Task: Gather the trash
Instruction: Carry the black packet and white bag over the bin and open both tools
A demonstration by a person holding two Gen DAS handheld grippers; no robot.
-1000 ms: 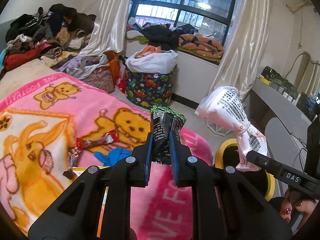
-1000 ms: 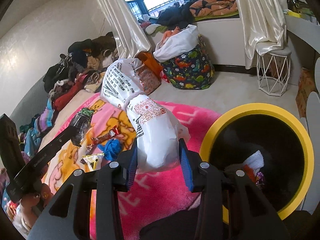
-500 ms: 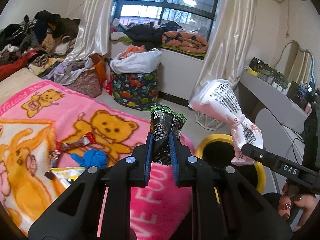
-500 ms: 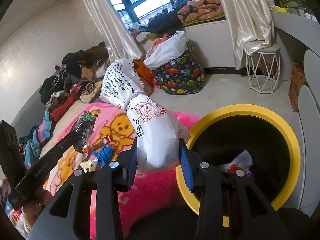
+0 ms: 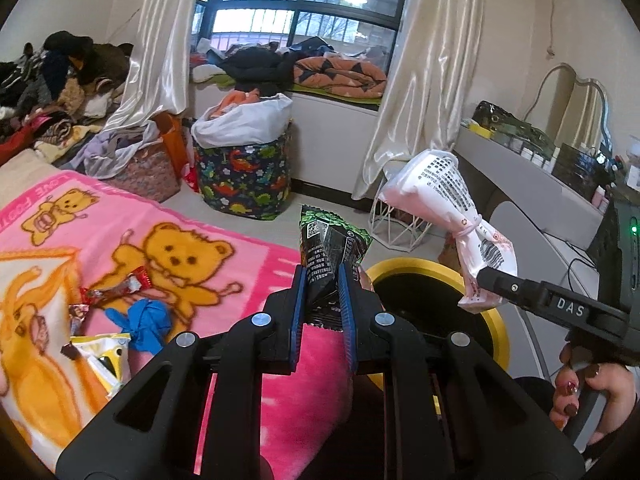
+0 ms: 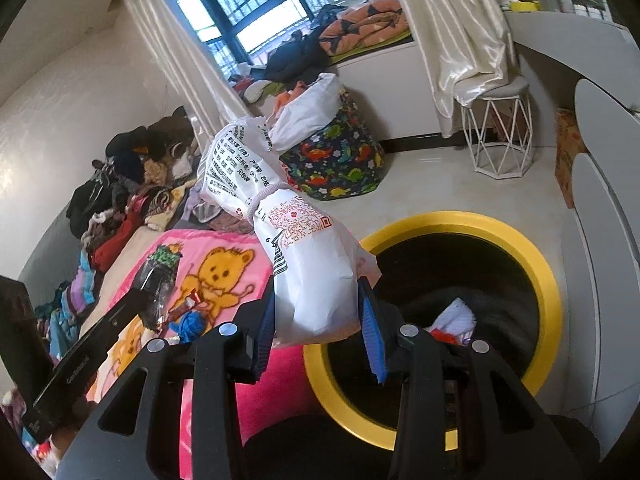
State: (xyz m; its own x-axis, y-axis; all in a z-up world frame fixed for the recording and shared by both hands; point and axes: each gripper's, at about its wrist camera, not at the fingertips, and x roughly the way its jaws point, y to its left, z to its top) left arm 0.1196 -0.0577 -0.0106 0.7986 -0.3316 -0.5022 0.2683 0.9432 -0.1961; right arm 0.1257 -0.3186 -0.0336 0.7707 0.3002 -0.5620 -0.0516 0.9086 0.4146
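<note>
Both grippers loaded beside the bin.

The left gripper point(image 5: 323, 300) is clamped on a black snack wrapper point(image 5: 330, 254) above the pink blanket's point(image 5: 224, 248) near edge. The right gripper point(image 6: 318, 320) pinches a tied white bag point(image 6: 296, 240) just left of the yellow-rimmed bin point(image 6: 548, 280); more wrappers point(image 5: 116, 290) lie on the blanket.

A black snack wrapper point(image 5: 329, 257) with a green top edge stands upright, pinched at its lower part. A white printed bag point(image 6: 296, 240), cinched midway by an elastic band, tilts up to the left, over the near left rim of the yellow-rimmed bin point(image 6: 548, 280), which holds some litter. A red wrapper point(image 5: 120, 286), a blue crumpled piece point(image 5: 146, 320) and a yellow-white packet point(image 5: 102, 356) lie on the pink bear blanket point(image 5: 240, 264), left of the bin.
</note>
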